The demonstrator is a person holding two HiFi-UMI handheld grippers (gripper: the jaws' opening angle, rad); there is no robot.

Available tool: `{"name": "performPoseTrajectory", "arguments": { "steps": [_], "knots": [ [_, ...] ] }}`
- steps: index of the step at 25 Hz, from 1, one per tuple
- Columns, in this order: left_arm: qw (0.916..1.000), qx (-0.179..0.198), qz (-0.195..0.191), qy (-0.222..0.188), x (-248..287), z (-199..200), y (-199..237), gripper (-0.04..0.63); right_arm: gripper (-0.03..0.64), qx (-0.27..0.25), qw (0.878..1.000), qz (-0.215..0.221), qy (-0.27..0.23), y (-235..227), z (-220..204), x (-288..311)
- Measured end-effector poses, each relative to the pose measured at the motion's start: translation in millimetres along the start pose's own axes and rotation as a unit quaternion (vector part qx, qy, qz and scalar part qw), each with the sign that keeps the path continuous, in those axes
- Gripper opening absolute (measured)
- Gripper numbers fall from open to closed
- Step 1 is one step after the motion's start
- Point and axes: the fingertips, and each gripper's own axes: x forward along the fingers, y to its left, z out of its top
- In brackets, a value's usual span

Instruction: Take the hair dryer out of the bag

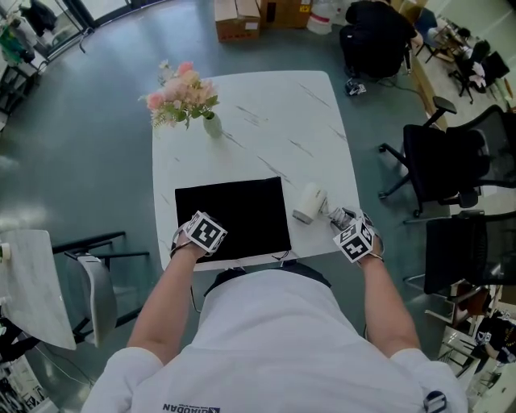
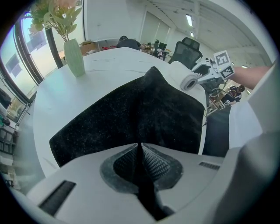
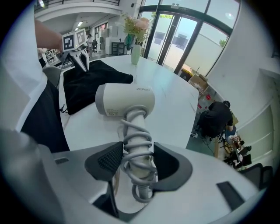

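Left gripper (image 2: pixel 140 146): cross-hatched dark pads pressed together, the near edge of the bag (image 1: pixel 234 214) pinched between them. It stands at the bag's near-left corner, pointing steeply down.

Right gripper (image 3: pixel 133 159): jaws spread wide and closed on the handle (image 3: pixel 135 120) of the hair dryer (image 3: pixel 124 99). Both pads bear on the grey cord (image 3: pixel 136 144), which is wound in loose coils round the handle.

Hair dryer: one. White, smooth matt plastic, short round barrel with the handle at a right angle. It is out of the bag and sits on the table (image 1: pixel 266 129) just beside the bag's right edge, barrel pointing away from the person.

Bag: one. Black, soft cloth with a fine speckle, roughly rectangular. It lies mostly flat at the near edge of the table, and the left gripper view shows one ridge raised along its middle.

Table: one. White square top with rounded corners and thin grey veins like marble.

Vase (image 1: pixel 212 125): one. Pale green, narrow, upright near the far-left corner, holding a bunch of pink and cream flowers (image 1: pixel 181 93) with green leaves. Well apart from the bag.

Marker cubes: two, one on each gripper, printed with black-and-white squares.

Around the table: grey-green floor, black office chairs (image 1: pixel 439 161) to the right, cardboard boxes (image 1: pixel 236 18) beyond the far edge.
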Motion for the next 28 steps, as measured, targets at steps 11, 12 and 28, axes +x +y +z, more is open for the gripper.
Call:
{"name": "performPoseTrajectory", "arguments": {
  "steps": [11, 12, 28],
  "knots": [
    [0.9977, -0.042, -0.006, -0.053, -17, 8, 3, 0.038, 0.282, 0.011, 0.999, -0.029, 0.007, 7, 9, -15],
    [0.9972, -0.038, -0.010, -0.064, -21, 11, 2, 0.038, 0.282, 0.017, 0.999, -0.034, 0.005, 7, 10, -19],
    [0.9830, 0.012, -0.062, -0.172, -81, 17, -23, 0.021, 0.017, 0.220, 0.946, 0.045, -0.234, 100, 141, -89]
  ]
}}
